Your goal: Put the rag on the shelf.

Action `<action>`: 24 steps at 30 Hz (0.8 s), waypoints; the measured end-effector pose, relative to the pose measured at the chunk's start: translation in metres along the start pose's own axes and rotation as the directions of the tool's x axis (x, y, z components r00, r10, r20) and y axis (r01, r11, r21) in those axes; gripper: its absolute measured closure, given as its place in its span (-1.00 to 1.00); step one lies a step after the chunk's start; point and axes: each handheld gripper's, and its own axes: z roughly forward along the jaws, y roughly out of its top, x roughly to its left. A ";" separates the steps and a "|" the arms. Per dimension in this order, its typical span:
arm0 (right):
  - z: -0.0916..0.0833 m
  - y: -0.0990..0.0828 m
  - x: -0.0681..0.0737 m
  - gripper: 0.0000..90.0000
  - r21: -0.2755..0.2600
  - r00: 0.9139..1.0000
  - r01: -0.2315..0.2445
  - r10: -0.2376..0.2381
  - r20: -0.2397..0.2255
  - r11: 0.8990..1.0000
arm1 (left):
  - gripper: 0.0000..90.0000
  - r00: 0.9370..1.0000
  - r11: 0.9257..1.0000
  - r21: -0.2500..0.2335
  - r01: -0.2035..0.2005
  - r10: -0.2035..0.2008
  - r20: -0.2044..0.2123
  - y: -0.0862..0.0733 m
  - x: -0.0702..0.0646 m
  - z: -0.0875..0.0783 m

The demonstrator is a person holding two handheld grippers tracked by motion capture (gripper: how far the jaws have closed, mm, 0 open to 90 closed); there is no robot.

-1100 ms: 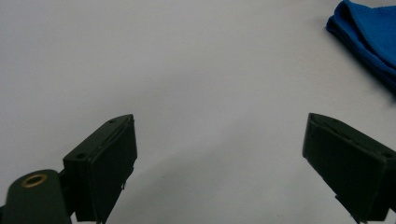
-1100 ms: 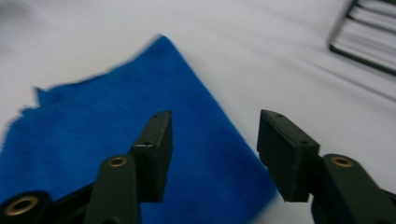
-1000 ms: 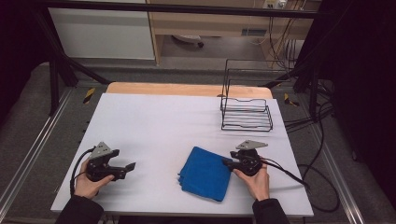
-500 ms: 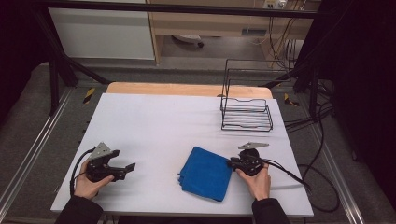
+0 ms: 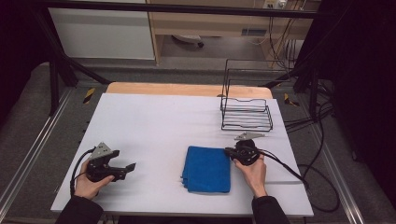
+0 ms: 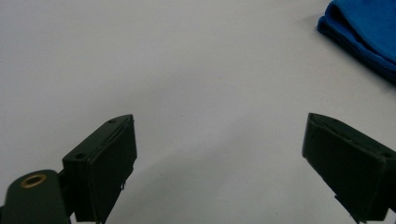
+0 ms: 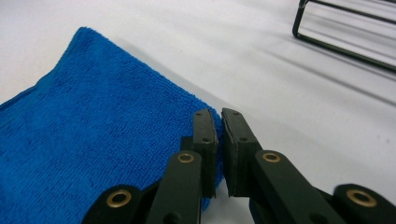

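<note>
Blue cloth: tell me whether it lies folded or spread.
Folded. The blue cloth lies as a compact rectangle on the table, with stacked layers along its edge.

I see a plain, deep blue cloth (image 5: 208,169) with a fuzzy nap and no pattern. The tabletop (image 5: 159,121) is plain white, with a light wood strip along its far edge. The wire rack (image 5: 246,113) is black. My left gripper (image 5: 131,166) and right gripper (image 5: 227,151) are black, with brass-coloured rivets and a grey plate on top.
</note>
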 end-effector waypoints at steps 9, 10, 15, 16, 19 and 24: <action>0.008 0.001 -0.004 0.77 -0.009 0.999 0.034 -0.034 -0.001 0.999 | -0.81 1.000 1.000 0.002 -0.002 0.002 0.001 0.000 -0.002 0.000; 0.008 0.001 -0.004 0.77 -0.009 0.999 0.034 -0.034 -0.001 0.999 | -0.81 1.000 1.000 0.002 0.000 0.000 0.002 0.000 -0.002 0.000; -0.008 0.003 -0.004 0.29 -0.090 0.999 0.038 -0.040 -0.017 0.995 | -0.85 1.000 1.000 0.016 0.009 -0.009 -0.002 0.002 -0.004 0.002; -0.010 0.003 -0.005 0.18 -0.101 0.999 0.036 -0.038 -0.020 0.994 | -0.85 1.000 1.000 0.016 0.011 -0.011 0.001 0.003 -0.004 0.002; -0.014 0.002 -0.006 0.02 -0.115 0.999 0.019 -0.022 -0.027 0.993 | -0.86 1.000 1.000 0.011 0.010 -0.010 0.001 0.005 -0.006 0.002; -0.020 -0.003 -0.008 -0.40 -0.136 0.999 0.004 -0.010 -0.042 0.991 | -0.86 1.000 1.000 0.006 0.012 -0.012 0.006 0.013 -0.012 0.003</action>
